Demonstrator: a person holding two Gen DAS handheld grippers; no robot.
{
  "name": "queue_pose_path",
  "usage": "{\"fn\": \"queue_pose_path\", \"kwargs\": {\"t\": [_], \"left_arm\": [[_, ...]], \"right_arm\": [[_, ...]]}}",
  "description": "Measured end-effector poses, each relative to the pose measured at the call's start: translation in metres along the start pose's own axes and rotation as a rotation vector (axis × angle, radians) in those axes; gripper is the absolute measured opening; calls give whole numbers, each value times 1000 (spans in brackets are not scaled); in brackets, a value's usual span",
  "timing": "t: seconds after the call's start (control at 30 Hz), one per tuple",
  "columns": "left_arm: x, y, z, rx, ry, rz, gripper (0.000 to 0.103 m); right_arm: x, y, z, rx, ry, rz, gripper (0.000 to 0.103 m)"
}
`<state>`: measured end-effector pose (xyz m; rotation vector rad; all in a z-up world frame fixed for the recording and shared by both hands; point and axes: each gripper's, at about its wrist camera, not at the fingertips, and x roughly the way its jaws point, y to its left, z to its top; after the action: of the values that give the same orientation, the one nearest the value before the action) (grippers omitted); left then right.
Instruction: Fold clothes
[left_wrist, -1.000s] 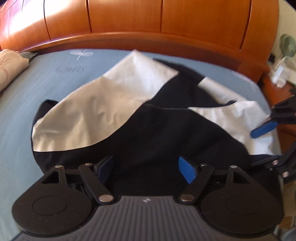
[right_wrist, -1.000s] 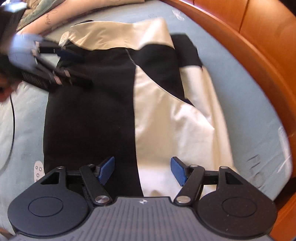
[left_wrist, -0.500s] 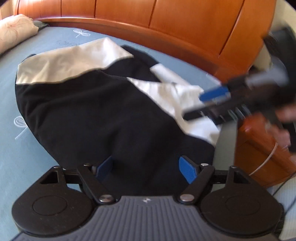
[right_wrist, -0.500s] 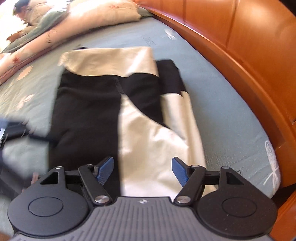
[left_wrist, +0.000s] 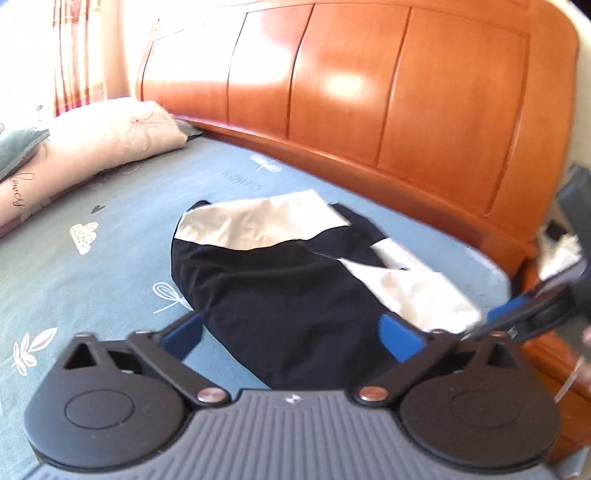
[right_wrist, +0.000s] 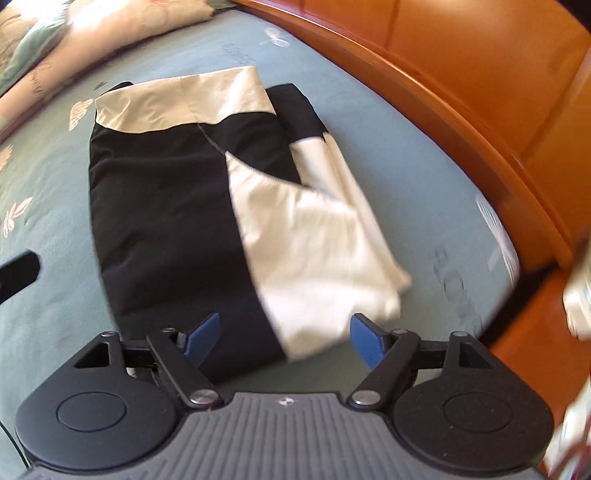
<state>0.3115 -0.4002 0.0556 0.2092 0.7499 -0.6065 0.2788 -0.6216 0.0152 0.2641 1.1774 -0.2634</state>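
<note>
Now released from both tools, a black-and-cream garment (right_wrist: 207, 206) lies folded flat on the blue patterned bedsheet (left_wrist: 122, 206), close to the mattress corner by the curved wooden headboard (left_wrist: 369, 96). Its long axis runs away from the right gripper (right_wrist: 282, 334) toward the pink pillow (left_wrist: 92, 147) at the far side, with one cream band across the far end and a cream panel along the headboard side. The left gripper (left_wrist: 291, 332) hangs over the near black end, its jaws having just swung wider and standing fully apart, nothing between the blue pads. The right gripper's jaws have also just been opening; they stand apart above the near hem, cloth below them but not pinched. Both tools point down at the same near end, and from these views neither looks clearly nearer, though the right one sits more squarely over the cream panel. Any next fold would likely carry that near end along the long axis. Motion blur softens the edges; the right gripper shows only as a dark smear at the left view's right margin, and how many layers lie beneath cannot be told.
</note>
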Motion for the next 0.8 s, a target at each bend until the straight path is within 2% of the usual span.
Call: {"fn": "queue_pose_path", "kwargs": {"t": [0.1, 0.2, 0.3, 0.47, 0.63, 0.8], "left_arm": [[-18, 8, 3, 30, 74, 5, 102], [-36, 16, 7, 40, 105, 2, 102], [-55, 24, 11, 46, 130, -3, 102], [-57, 30, 17, 49, 306, -12, 102], [-56, 36, 16, -13, 398, -63, 102], [-49, 20, 24, -102, 430, -48, 102]], "right_arm": [[-21, 23, -18, 51, 23, -22, 82], [-52, 53, -38, 54, 1, -49, 83], [-82, 77, -53, 61, -14, -56, 89], [-115, 106, -68, 18, -3, -53, 103], [-116, 116, -65, -92, 94, -63, 103], [-128, 94, -60, -168, 97, -32, 103]]}}
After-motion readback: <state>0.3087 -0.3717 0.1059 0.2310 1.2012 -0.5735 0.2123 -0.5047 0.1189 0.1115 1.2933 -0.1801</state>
